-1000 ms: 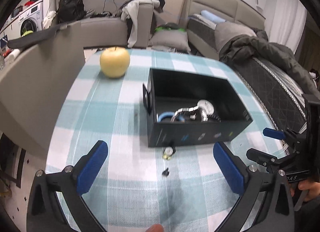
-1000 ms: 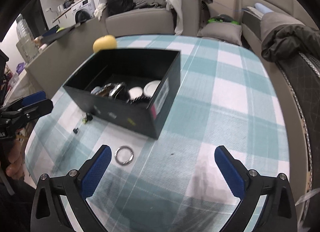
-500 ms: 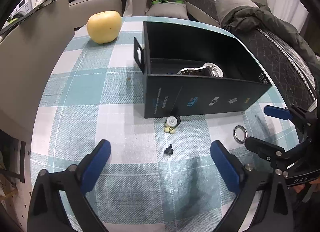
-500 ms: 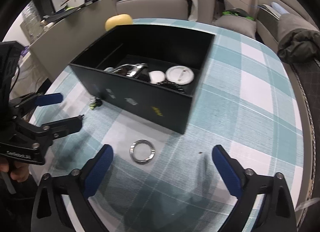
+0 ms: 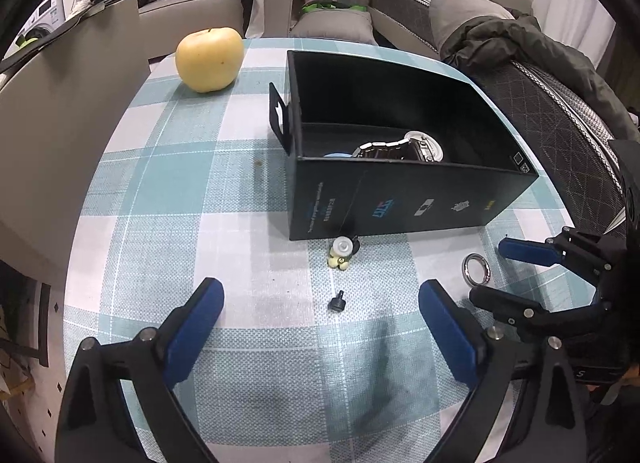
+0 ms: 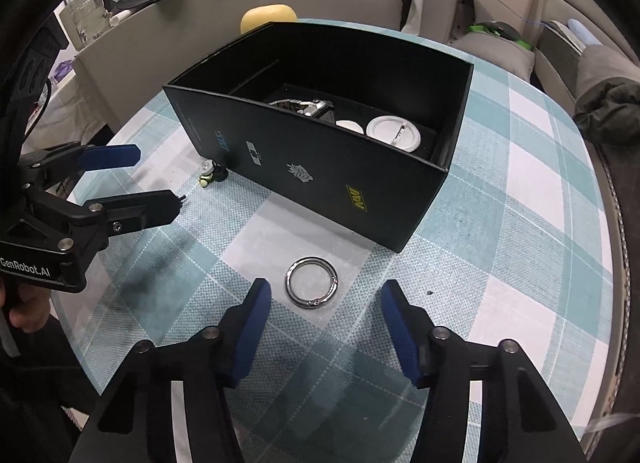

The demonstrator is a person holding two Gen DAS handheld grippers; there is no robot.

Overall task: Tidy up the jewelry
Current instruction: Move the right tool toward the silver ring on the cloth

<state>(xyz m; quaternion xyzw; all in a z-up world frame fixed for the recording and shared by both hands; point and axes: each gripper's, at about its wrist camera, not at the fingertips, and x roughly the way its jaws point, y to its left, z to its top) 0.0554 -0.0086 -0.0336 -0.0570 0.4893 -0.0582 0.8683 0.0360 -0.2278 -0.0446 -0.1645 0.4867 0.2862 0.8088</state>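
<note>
Centring the wide-spread right gripper [image 6: 324, 303] over the metal ring [image 6: 312, 282] beside the black box [image 6: 320, 167] matters; left gripper [image 5: 320, 303] gapes empty.

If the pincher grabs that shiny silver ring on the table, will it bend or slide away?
The silver ring looks like solid polished metal, so it probably stays stiff. It lies flat on the woven tablecloth, so it likely won't roll, though its smooth, thin rim might slip between the right gripper pads.

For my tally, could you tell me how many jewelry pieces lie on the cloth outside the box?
3: silver ring, pale earring by the box front, small black stud nearer. None seem hidden.
</note>
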